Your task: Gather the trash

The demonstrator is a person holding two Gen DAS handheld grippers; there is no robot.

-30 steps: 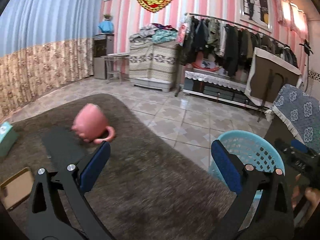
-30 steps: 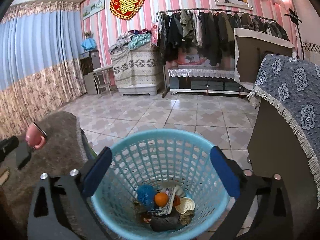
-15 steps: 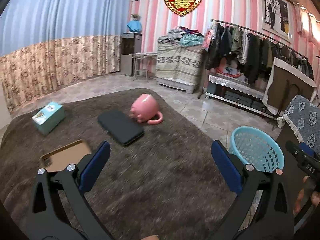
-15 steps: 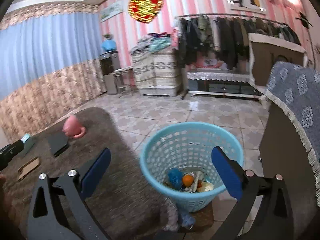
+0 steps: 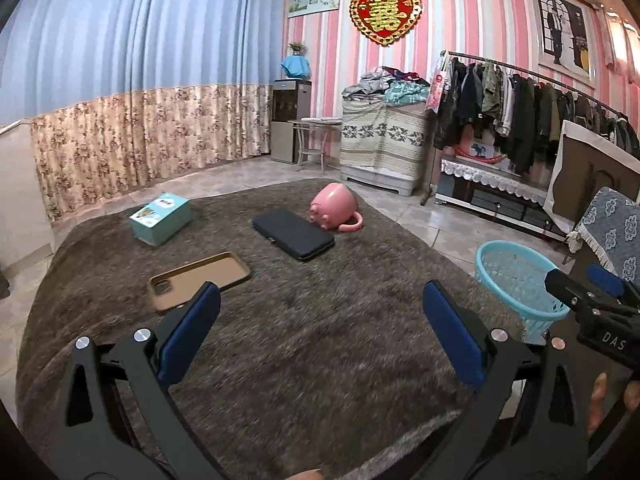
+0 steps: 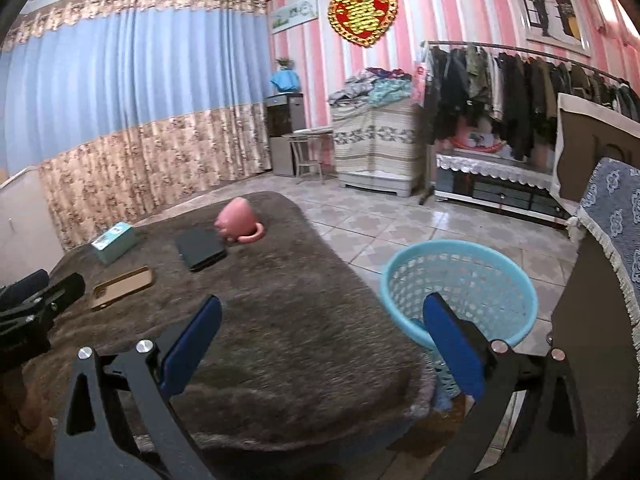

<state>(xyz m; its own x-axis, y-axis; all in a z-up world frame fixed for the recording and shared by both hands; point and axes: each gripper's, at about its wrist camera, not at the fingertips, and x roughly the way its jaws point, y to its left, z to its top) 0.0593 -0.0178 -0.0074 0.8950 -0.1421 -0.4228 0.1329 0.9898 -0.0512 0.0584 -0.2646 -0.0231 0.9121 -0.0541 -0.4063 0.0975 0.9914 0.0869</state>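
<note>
A light blue plastic trash basket [image 6: 460,284] stands on the tiled floor just right of the brown fuzzy table cover [image 6: 280,300]; it also shows in the left wrist view [image 5: 516,280]. My left gripper [image 5: 320,336] is open and empty above the near part of the cover [image 5: 300,340]. My right gripper [image 6: 320,344] is open and empty, over the cover's right edge next to the basket. The basket's inside is hidden from here.
On the cover lie a pink mug on its side [image 5: 336,210], a black case [image 5: 294,234], a tan phone case [image 5: 200,280] and a teal box [image 5: 160,218]. A cabinet with a blue patterned cloth [image 6: 616,220] stands right of the basket.
Both grippers have pulled back and up from the basket toward the near side of the table. The basket now looks smaller and its trash is out of sight. More of the table shows.
</note>
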